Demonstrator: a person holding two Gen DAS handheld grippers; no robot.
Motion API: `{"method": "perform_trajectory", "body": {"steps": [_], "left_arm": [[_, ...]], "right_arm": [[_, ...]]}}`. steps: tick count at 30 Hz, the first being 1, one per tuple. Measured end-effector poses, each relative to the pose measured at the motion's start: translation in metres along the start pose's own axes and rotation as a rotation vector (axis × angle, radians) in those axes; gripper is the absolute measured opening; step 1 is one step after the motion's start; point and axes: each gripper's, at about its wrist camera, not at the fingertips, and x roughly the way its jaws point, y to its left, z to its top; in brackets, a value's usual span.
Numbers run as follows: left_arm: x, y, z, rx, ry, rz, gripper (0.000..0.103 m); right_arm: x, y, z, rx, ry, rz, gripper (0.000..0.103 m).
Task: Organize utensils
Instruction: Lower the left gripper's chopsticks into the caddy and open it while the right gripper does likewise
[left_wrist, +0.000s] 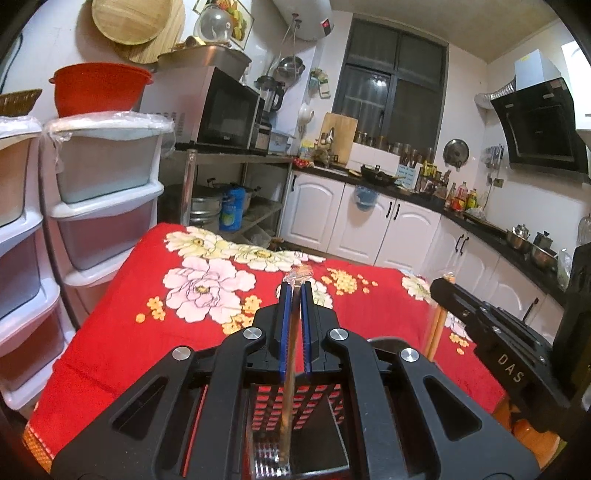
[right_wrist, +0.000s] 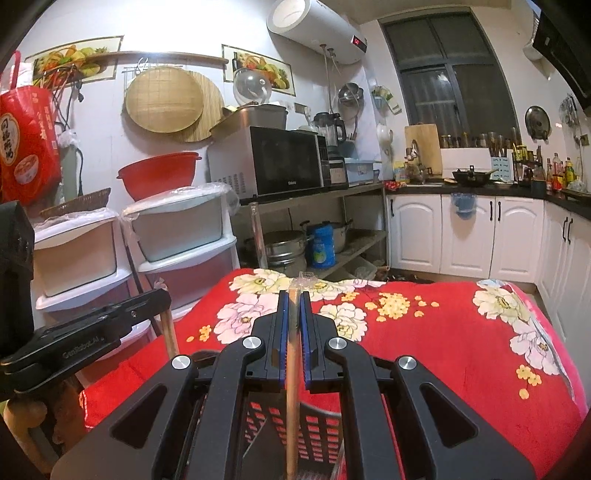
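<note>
currently holding one wrapped chopstick pair per gripper. left gripper (left_wrist: 295, 291): blue pads pinched almost fully together on a wooden pair in clear plastic sleeve (left_wrist: 289, 354), wrapper end poking out past the tips, shaft running down toward the black slotted holder (left_wrist: 295, 406) directly below. right gripper (right_wrist: 294, 299): likewise nearly closed, clamping a second wooden pair (right_wrist: 291, 387), lower end pointing into what looks like the same slotted holder (right_wrist: 314, 421) beneath it. holder sitting on the red floral cloth (left_wrist: 118, 332); how many compartments it has, unclear. in the right view, left tool visible at far left with sticks hanging under it; grippers side by side, close but apart.

judging step in hand: lowering both pairs into the holder. for doing it well: keeping each shaft near vertical, feeding lower ends inside the holder walls rather than onto the rim, bringing them down slowly, not letting the two tools knock together. releasing only once the ends are bottoming out, otherwise risking sticks tipping out or toppling the light holder.
</note>
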Motion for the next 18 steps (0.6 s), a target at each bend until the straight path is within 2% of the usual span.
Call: {"method": "perform_trajectory", "body": {"steps": [10,16,18], "left_arm": [[-0.008,0.007,-0.007,-0.005,0.047,0.026,0.002],[-0.014,0.010,-0.012,-0.014,0.074,0.047,0.015],[-0.018,0.012,-0.014,-0.021,0.082,0.049,0.018]], "right_arm": [[-0.016,-0.004,-0.011,0.028,0.048,0.006,0.006],[-0.027,-0.006,-0.018,0.047,0.089,0.001,0.007],[-0.029,-0.007,-0.022,0.063,0.111,0.000,0.014]]}}
